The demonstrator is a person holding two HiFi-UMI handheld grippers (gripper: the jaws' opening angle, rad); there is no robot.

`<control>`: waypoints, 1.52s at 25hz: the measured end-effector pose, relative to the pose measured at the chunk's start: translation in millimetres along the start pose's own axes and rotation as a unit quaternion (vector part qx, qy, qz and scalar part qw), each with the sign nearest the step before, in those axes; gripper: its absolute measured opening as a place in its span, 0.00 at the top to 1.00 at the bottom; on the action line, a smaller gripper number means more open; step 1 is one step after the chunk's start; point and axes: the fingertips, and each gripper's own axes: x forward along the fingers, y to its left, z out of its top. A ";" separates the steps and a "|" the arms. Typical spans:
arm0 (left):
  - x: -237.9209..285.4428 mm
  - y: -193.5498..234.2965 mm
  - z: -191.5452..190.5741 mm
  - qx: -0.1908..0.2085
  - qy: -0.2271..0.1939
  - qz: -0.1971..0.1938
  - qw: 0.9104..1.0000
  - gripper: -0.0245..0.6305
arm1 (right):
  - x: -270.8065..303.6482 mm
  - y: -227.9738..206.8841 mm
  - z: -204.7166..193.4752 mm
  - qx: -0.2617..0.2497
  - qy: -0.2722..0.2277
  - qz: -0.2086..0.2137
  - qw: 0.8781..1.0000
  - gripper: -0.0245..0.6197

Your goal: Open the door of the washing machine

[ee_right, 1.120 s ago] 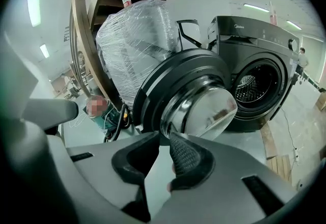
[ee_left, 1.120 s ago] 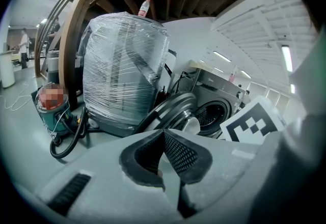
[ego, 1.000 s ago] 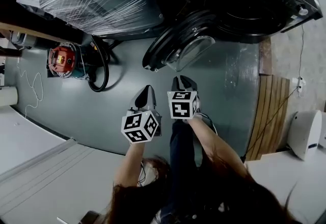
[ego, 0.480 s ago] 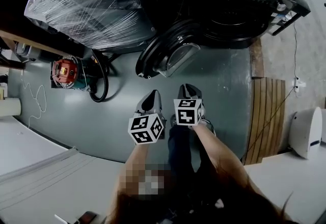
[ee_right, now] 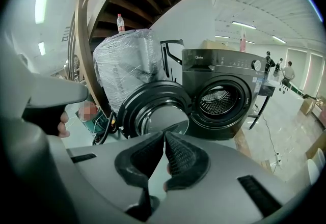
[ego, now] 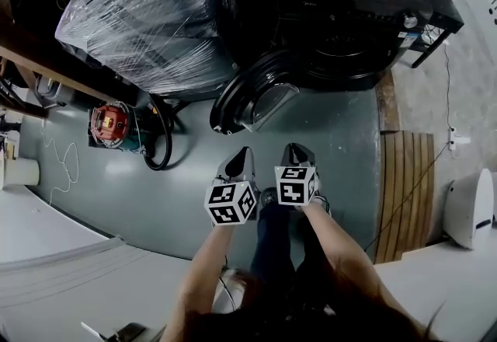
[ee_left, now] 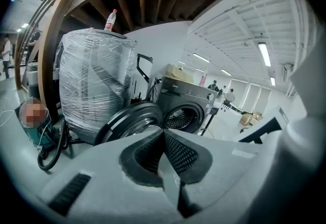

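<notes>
The dark washing machine (ego: 349,22) stands at the back with its round door (ego: 256,92) swung wide open to its left, and the drum (ee_right: 219,101) shows bare. Both grippers hover over the grey floor, well short of the door. My left gripper (ego: 247,152) is shut, its tips meeting with nothing between them (ee_left: 163,132). My right gripper (ego: 297,150) has just been closing. Its tips touch and hold nothing (ee_right: 165,134). From both gripper views the open door (ee_left: 132,121) (ee_right: 153,111) lies straight ahead.
A plastic-wrapped appliance (ego: 147,22) stands left of the machine. A red and teal device (ego: 112,124) with a black hose (ego: 159,138) sits on the floor at left. Wooden boards (ego: 408,177) and a white bin (ego: 470,208) lie at right.
Both grippers have drawn back from the open door toward the person and risen. The door stays open.
</notes>
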 end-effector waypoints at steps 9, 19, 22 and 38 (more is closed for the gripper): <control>-8.6 -46.2 18.3 0.025 -0.011 -0.024 0.999 0.94 | -38.8 -33.0 5.8 0.002 -0.019 -0.017 1.000 0.96; -22.3 -101.6 32.3 0.065 -0.011 -0.036 0.997 0.94 | -85.7 -70.5 10.4 0.010 -0.036 -0.017 0.999 0.96; -28.3 -116.8 35.4 0.070 -0.015 -0.037 0.997 0.94 | -99.9 -80.5 14.6 0.005 -0.049 -0.014 0.999 0.96; -67.5 -194.8 46.8 0.095 -0.032 -0.040 0.994 0.94 | -201.0 -122.4 38.7 -0.004 -0.123 -0.001 0.992 0.96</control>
